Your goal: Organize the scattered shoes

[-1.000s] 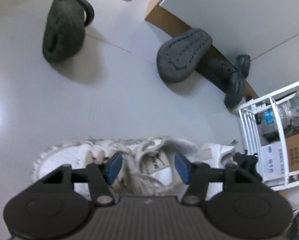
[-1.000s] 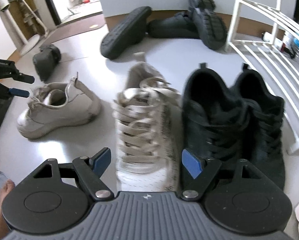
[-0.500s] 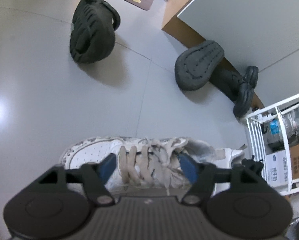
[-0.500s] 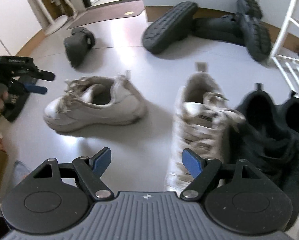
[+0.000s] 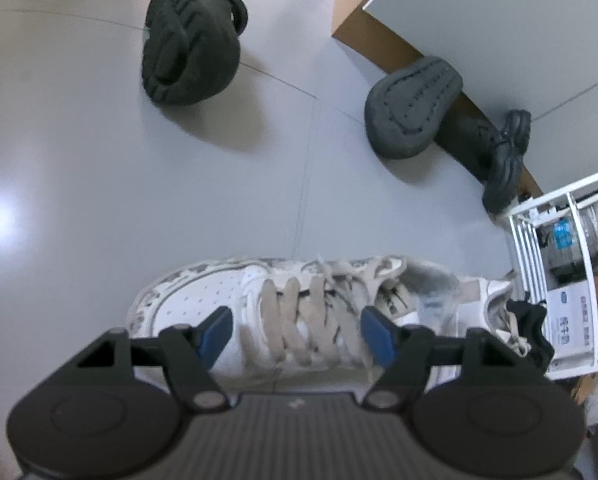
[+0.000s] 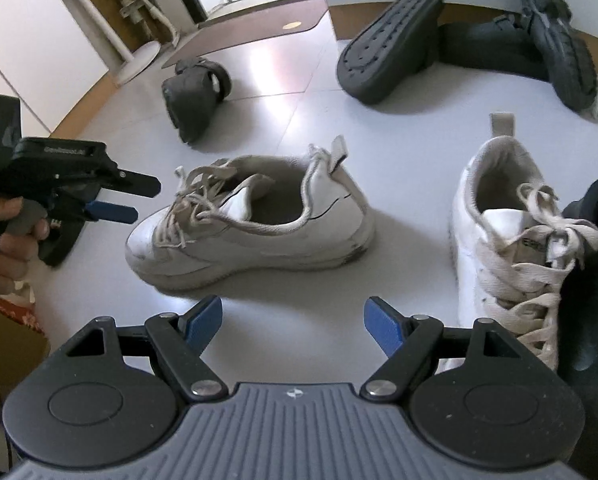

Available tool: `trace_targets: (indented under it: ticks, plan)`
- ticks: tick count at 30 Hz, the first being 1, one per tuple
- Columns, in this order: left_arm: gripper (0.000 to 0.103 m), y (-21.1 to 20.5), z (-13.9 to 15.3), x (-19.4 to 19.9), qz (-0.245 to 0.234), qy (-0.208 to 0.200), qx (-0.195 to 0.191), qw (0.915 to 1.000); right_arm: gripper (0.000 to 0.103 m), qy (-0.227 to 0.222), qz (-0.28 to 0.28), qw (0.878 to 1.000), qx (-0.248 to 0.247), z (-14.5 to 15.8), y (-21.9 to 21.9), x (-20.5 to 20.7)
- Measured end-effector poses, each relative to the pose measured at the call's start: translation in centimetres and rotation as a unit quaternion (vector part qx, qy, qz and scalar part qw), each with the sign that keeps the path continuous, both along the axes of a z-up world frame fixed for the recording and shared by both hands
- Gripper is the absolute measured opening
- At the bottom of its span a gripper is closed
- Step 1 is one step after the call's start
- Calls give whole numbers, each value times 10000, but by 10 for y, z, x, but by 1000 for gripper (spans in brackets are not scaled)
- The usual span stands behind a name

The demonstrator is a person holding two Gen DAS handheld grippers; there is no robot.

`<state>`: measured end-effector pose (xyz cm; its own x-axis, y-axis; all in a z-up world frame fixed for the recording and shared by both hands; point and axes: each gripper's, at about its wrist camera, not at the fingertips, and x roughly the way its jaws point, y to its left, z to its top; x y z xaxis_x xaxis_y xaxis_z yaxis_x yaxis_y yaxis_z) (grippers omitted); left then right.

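A worn white sneaker (image 6: 251, 236) lies alone on the grey floor, toe to the left. My left gripper (image 6: 145, 201), held in a hand, hovers open just left of that toe without touching it. In the left wrist view the same sneaker (image 5: 299, 304) shows below the open left gripper (image 5: 297, 334). My right gripper (image 6: 295, 320) is open and empty, just short of the sneaker's side. Its matching white sneaker (image 6: 511, 248) stands to the right, against a black sneaker (image 6: 591, 280).
A dark clog (image 6: 195, 96) sits farther back on the left. An upturned dark slipper (image 6: 391, 52) and black sandals (image 6: 559, 36) lean on the wall. A white rack (image 5: 559, 260) stands at the right, and a brown doormat (image 6: 259, 28) lies by the doorway.
The left gripper has drawn back from the lone white sneaker, whose laces now show fully. The right gripper has swung left, from the paired shoes to face the lone sneaker.
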<state>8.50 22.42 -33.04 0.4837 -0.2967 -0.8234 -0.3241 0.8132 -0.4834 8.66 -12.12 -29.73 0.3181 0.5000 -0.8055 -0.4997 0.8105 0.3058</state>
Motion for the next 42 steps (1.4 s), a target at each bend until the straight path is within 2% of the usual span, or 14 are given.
trace_targets:
  ticks: [4,15,20,24,34,42]
  plan:
    - [73,-11,-6,7,-163,16,86,9998,82,123,-30,9999,-104,-7,-5,0]
    - [72,-32,-11,15,-467,55,500,9976,82,112,-83,9998,-125,-6,-18,2]
    - [70,-40,-11,16,-415,56,440,9982,82,111,-96,9998,-118,-6,-19,2]
    - [68,-50,-11,21,-558,9,337,9979,82,84,-90,9998,-133,-5,-17,2]
    - [68,-78,-11,38,-939,-129,372,9948,82,101,-108,9998,-145,-7,-18,4]
    - [67,-95,-12,39,-1152,-141,205,9930,82,96,-130,9997,-184,-8,-18,6]
